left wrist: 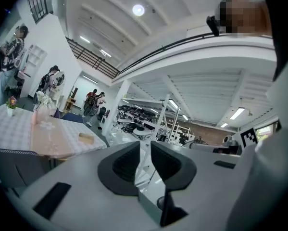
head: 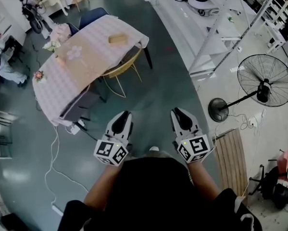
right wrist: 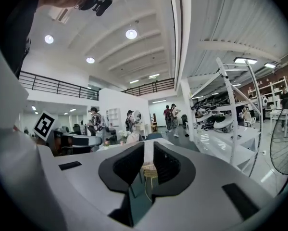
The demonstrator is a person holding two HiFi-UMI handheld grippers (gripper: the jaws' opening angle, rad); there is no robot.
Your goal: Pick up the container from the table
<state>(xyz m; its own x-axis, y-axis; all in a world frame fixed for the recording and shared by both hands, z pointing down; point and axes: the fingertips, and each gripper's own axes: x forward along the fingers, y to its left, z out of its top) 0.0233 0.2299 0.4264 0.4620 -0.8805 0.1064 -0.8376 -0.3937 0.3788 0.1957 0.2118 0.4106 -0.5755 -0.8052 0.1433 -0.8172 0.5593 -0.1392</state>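
Black fabric of our own top [head: 153,191] fills the bottom of the head view, and from it our arms [head: 103,189] reach forward to two grippers held side by side, roughly level above the floor. We hold the left gripper [head: 125,113] by its smooth white plastic body, with its cube [head: 111,153] of square black-and-white markers nearest to us. Its own view shows the rounded matte black pads [left wrist: 124,165] drawn almost together, with only a thin slit between them and nothing in it. Our right gripper [head: 177,111] matches it, its marker cube at the rear. In its own view the dark pads likewise stand nearly closed on nothing, though a distant cane chair [right wrist: 150,170] shows through the slit. Below both grippers lies a glossy grey-green floor [head: 158,95], crossed at the left by a thin white cable [head: 52,162]. To our right we see a slatted wooden board [head: 229,160] and, beyond it, a round wire-caged pedestal fan [head: 265,81]. Farther ahead and to the left stands a long table [head: 52,90] draped in pale checked cloth, with the curved cane chair tucked at its side. The container [head: 118,39], a small flat tan box, rests on the far end of that table, well apart from both grippers. We catch it in the left gripper view too.
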